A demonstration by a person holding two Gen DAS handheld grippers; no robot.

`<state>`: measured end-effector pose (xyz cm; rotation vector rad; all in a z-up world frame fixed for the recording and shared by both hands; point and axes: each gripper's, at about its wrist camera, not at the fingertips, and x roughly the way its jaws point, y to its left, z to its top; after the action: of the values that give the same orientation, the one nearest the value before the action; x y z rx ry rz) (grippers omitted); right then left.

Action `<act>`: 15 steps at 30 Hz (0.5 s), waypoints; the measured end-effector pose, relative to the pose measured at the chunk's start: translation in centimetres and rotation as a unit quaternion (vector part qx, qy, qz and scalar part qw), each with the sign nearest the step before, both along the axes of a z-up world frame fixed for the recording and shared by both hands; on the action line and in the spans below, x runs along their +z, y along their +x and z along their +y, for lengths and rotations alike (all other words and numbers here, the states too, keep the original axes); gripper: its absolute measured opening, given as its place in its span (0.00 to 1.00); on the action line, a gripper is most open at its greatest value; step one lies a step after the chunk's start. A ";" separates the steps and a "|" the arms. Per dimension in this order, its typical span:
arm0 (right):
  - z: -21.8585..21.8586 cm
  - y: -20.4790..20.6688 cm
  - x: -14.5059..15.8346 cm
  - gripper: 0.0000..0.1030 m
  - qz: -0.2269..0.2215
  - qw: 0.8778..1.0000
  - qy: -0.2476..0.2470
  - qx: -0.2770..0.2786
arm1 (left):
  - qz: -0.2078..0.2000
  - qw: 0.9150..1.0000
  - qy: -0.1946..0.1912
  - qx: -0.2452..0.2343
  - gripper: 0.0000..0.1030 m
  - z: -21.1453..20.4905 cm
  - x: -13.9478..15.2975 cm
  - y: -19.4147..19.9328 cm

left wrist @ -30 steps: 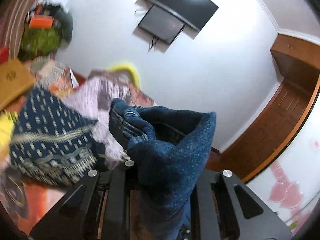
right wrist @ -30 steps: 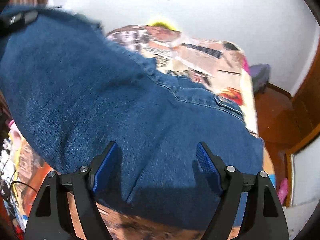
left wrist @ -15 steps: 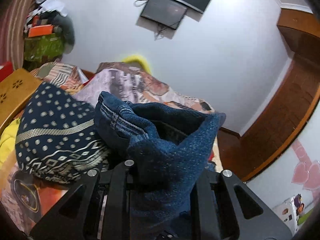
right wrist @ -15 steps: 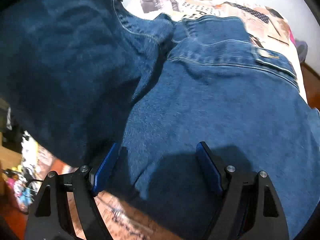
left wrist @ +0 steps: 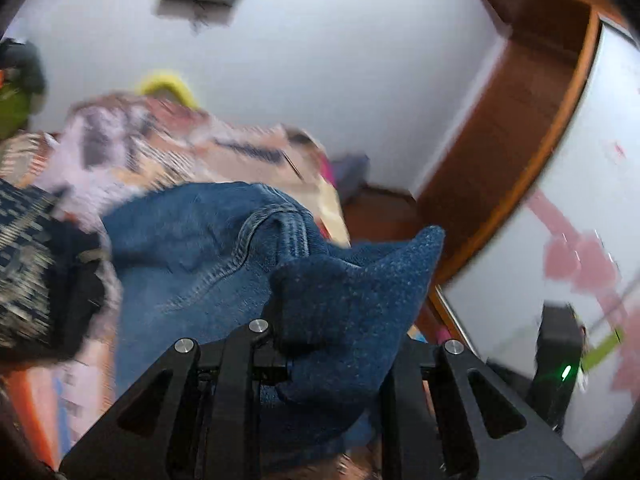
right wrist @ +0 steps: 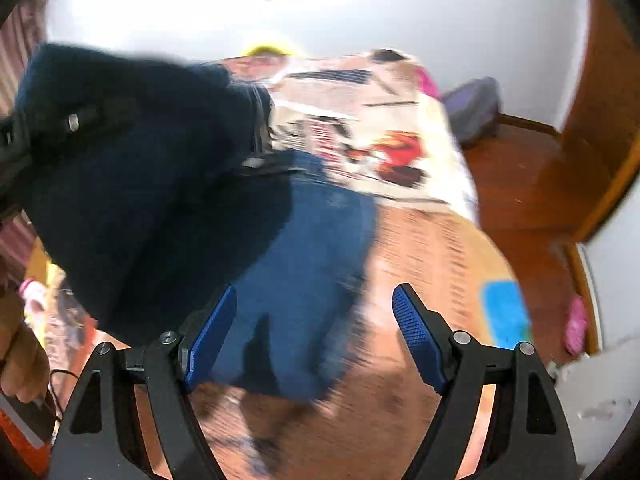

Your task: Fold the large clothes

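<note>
A pair of blue jeans point(left wrist: 192, 248) is draped over the bed, one thick end bunched up and raised. My left gripper point(left wrist: 328, 344) is shut on that raised end, which sticks out above its fingers. In the right wrist view the lifted part point(right wrist: 140, 184) hangs dark at the upper left, with the left gripper's finger point(right wrist: 76, 120) beside it. The rest of the jeans point(right wrist: 304, 264) lies flat on the bed. My right gripper point(right wrist: 314, 332) hovers over the jeans' near edge, open, nothing between its blue pads point(right wrist: 418, 336). Both views are motion-blurred.
The bed point(right wrist: 360, 120) has a busy printed sheet. A dark patterned cloth point(left wrist: 24, 248) lies at its left side. A person's hand point(right wrist: 20, 356) shows at the lower left. A purple bag point(right wrist: 476, 108) sits on the wooden floor point(right wrist: 528, 184) by the wall, right of the bed.
My left gripper has swung right and downward with the jeans' end still in it. The right gripper has slid right, so bare bed sheet now shows beneath it instead of only denim.
</note>
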<state>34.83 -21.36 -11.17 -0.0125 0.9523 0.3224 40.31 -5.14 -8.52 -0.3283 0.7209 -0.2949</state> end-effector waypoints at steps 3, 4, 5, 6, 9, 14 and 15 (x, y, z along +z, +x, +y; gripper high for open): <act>-2.5 -0.6 -0.8 0.75 0.011 1.000 -0.014 -0.020 | 0.037 0.998 0.025 -0.043 0.15 -3.2 -2.9 0.1; -3.0 -0.8 -1.0 0.75 0.014 0.999 -0.018 -0.024 | 0.054 0.996 0.039 -0.057 0.15 -4.3 -4.1 0.0; -3.5 -1.1 -1.3 0.75 0.019 0.999 -0.023 -0.027 | 0.067 0.994 0.051 -0.066 0.15 -4.9 -4.9 0.0; -3.9 -1.3 -1.5 0.75 0.022 0.999 -0.025 -0.029 | 0.078 0.992 0.062 -0.075 0.15 -5.2 -5.6 0.0; -4.9 -2.5 -1.8 0.75 0.027 0.999 -0.027 -0.030 | 0.082 0.988 0.096 -0.093 0.16 -6.0 -7.0 -0.7; -5.2 -3.4 -1.2 0.75 0.018 0.999 -0.027 -0.022 | 0.073 0.982 0.140 -0.103 0.31 -5.8 -6.9 -1.9; -5.1 -3.5 -1.0 0.75 0.015 0.999 -0.027 -0.020 | 0.076 0.981 0.140 -0.108 0.35 -5.6 -6.8 -2.0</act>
<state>31.36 -26.45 -12.15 -0.0376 0.9889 0.2599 38.28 -10.76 -15.29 -0.0047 0.9384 -0.3711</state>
